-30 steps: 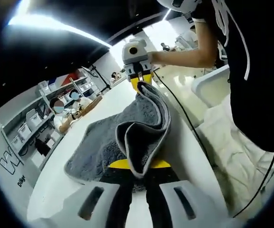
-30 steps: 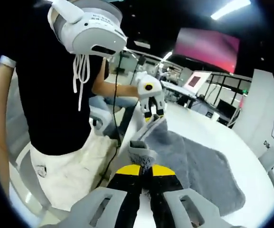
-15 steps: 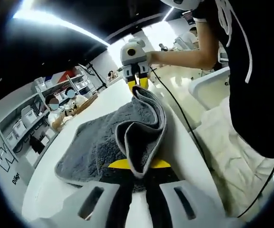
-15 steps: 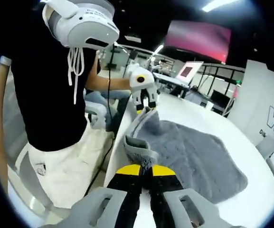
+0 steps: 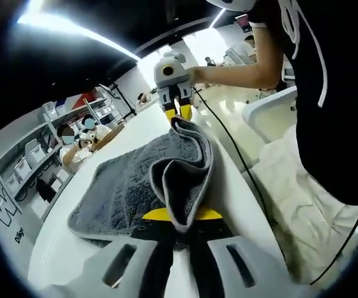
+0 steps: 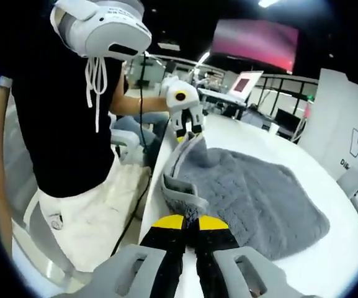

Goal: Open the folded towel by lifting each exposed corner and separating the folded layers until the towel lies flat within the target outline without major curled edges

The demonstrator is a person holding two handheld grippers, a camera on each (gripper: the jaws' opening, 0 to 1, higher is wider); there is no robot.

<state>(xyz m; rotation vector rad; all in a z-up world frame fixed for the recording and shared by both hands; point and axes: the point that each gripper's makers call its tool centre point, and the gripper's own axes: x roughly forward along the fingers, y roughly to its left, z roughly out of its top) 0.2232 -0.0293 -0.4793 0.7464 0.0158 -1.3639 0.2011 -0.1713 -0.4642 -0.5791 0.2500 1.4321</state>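
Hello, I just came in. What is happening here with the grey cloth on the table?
A person holds a gripper in each hand and is opening a folded grey towel on a white table. The left gripper and the right gripper are each shut on a corner at the near edge. That edge is lifted and curls over, while the rest lies on the table. It is not flat yet.
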